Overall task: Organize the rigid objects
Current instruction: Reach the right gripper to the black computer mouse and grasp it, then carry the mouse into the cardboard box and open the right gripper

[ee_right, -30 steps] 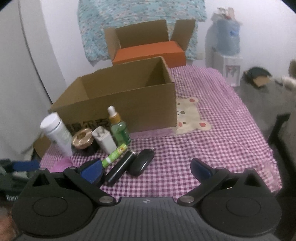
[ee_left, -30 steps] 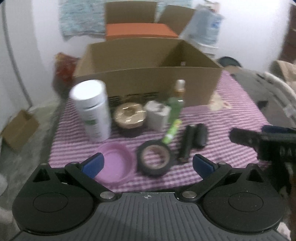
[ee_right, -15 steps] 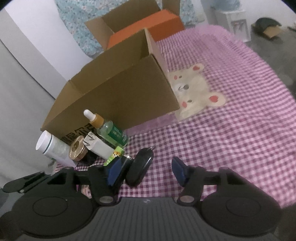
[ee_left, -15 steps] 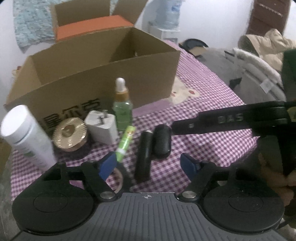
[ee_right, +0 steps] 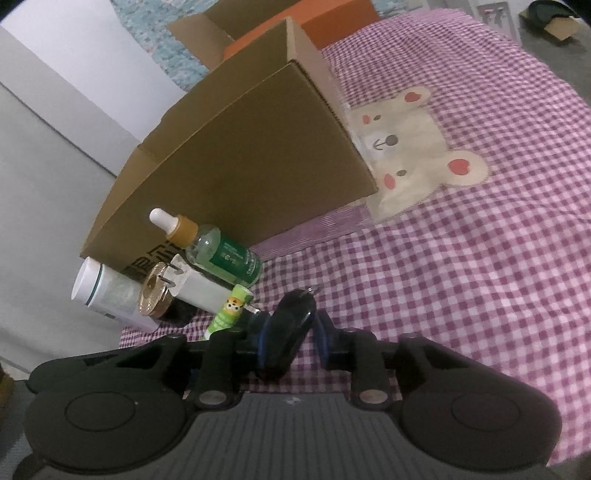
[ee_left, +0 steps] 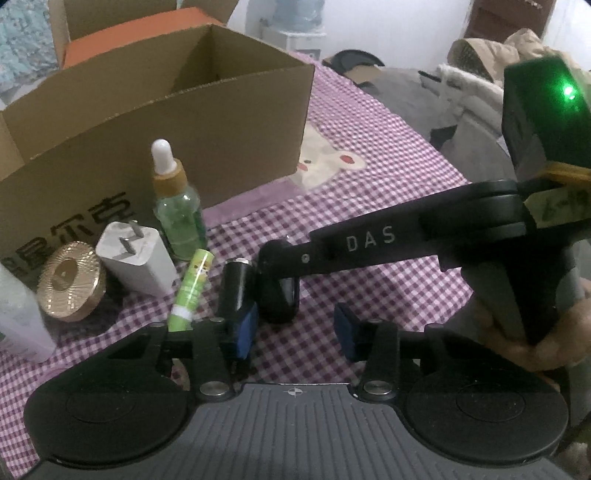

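Note:
A black key fob lies on the checked cloth, and my right gripper straddles it. Its jaws are closing, the blue pads close beside the fob's sides. In the left wrist view a finger of that gripper reaches across over the fob. My left gripper hovers low just in front, its jaws closing, with only cloth between the pads. A black cylinder lies at its left pad. A green tube, a white charger, a dropper bottle and a gold-lidded jar stand further left.
An open cardboard box stands right behind the row of objects. A white bottle stands at the left end of the row. A second box with an orange top is further back. A person's hand holds the right gripper. The bear patch lies right of the box.
Both grippers came down and in toward the black items while their jaws narrowed. The right one now has the fob between its pads. The purple bowl and tape roll left the left view.

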The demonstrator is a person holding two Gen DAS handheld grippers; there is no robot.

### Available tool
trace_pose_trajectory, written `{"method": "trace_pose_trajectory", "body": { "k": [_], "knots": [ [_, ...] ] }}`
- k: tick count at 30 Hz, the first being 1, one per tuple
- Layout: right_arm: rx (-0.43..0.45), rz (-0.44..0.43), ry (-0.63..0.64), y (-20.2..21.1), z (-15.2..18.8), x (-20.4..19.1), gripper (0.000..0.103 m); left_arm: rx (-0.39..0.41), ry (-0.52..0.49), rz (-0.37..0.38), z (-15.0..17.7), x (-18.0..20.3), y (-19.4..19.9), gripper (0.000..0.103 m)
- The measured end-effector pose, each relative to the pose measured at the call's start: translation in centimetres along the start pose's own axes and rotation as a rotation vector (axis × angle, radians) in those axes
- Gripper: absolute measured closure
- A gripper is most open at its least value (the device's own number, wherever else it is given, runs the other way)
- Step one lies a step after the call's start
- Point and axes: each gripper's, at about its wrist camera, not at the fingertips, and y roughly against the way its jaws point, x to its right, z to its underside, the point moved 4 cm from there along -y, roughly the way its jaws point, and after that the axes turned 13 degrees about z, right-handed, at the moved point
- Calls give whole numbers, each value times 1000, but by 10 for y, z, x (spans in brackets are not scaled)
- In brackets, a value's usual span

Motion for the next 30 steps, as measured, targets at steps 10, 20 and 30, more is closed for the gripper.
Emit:
{"method": "trace_pose_trajectory", "body": {
  "k": [10, 20, 30],
  "knots": [
    [-21, -30, 18, -10, -6, -6, 80, -30, 27, -24, -8, -9, -20, 58],
    [-42, -120, -37, -26, -5, -6, 86, 0, 12, -62, -13, -10, -23, 72],
    [19, -121, -13, 17, -3, -13, 85, 66, -6, -47, -15, 6, 12, 72]
  ]
}}
